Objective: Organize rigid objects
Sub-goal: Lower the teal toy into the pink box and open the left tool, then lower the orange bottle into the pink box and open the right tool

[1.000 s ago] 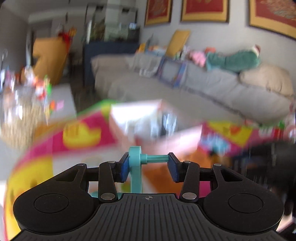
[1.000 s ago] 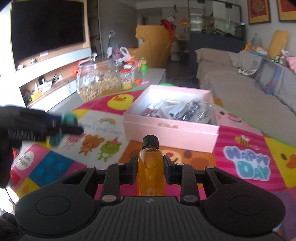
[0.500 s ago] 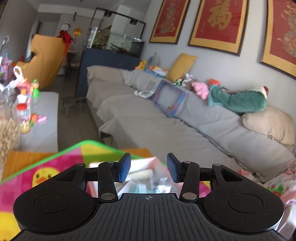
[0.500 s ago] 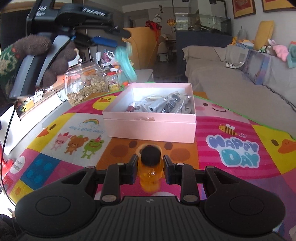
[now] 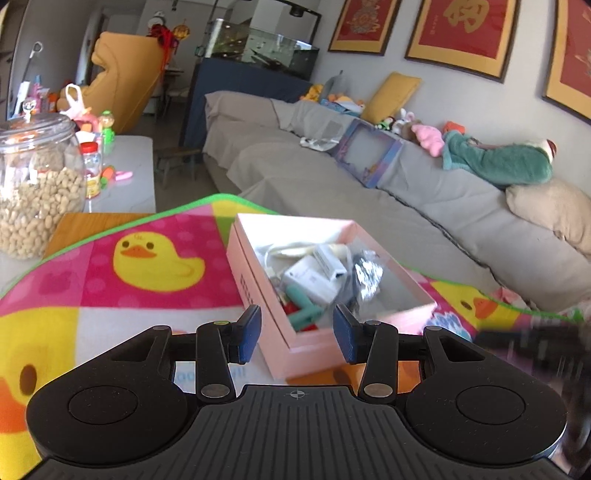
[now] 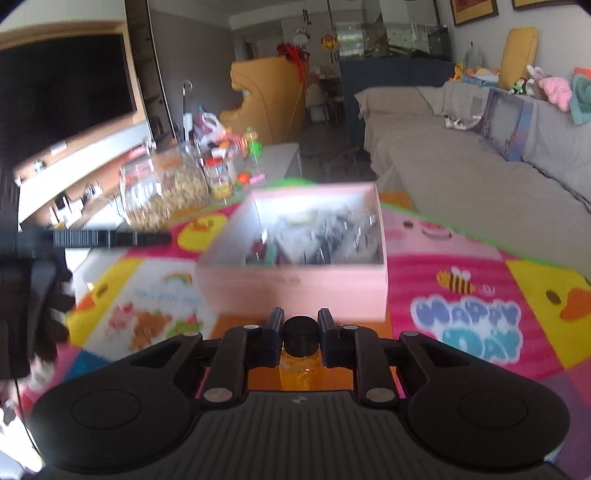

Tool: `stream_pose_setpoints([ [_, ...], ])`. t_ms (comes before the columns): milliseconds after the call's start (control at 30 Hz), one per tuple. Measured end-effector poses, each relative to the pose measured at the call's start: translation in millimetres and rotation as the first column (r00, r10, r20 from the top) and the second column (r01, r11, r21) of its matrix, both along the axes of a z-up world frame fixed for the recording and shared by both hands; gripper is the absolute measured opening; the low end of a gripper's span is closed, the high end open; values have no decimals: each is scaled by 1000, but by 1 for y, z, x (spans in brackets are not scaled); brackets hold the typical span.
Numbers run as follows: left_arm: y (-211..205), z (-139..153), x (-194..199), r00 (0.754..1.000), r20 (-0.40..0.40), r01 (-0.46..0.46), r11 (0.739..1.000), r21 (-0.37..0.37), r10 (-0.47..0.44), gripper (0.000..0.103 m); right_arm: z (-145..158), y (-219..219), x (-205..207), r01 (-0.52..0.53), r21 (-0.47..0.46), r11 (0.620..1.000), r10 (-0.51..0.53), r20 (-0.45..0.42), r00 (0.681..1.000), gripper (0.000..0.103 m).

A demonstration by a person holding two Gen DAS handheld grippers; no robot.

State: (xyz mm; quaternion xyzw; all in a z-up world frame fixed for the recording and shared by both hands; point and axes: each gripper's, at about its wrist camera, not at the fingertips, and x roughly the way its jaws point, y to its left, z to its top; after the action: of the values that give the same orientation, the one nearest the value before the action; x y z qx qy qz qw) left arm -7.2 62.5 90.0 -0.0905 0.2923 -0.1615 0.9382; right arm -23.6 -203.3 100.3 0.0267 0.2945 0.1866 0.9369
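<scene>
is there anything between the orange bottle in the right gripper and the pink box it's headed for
Nothing visible does. The right gripper, whose jaws have just been closing, grips the orange bottle by its black cap, and only bare play mat lies before the open pink box. The left gripper sits at the box's near corner, empty.

One pink box [image 5: 317, 343]; one orange bottle [image 6: 300, 371]; one glass jar [image 5: 35, 184]; one play mat [image 5: 110, 291]; three framed pictures [image 5: 461, 33]
</scene>
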Motion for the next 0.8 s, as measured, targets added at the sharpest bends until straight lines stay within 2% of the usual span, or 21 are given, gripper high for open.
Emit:
stream_pose_setpoints([
  [233,-14,-17,-17,999,-17,45,997,55,-44,47,60,24,30,-6,-25,1000,9,134,991,19],
  [433,-8,-35,-16,997,-65,39,997,71,-35,47,96,58,90,-41,53,998,33,150,988,19],
  [500,-1,-37,-16,997,-72,16,996,83,-10,47,93,67,109,-1,52,999,-8,172,985,19],
  [600,8,-38,-18,996,-84,-18,994,110,28,47,78,75,125,101,-33,994,-94,166,982,28],
  [733,12,-46,-18,993,-103,-36,990,137,51,47,47,59,116,101,-49,994,-97,91,991,33],
  [800,8,-48,-18,993,-110,-32,986,162,50,47,34,47,103,100,-54,994,-97,64,993,40],
])
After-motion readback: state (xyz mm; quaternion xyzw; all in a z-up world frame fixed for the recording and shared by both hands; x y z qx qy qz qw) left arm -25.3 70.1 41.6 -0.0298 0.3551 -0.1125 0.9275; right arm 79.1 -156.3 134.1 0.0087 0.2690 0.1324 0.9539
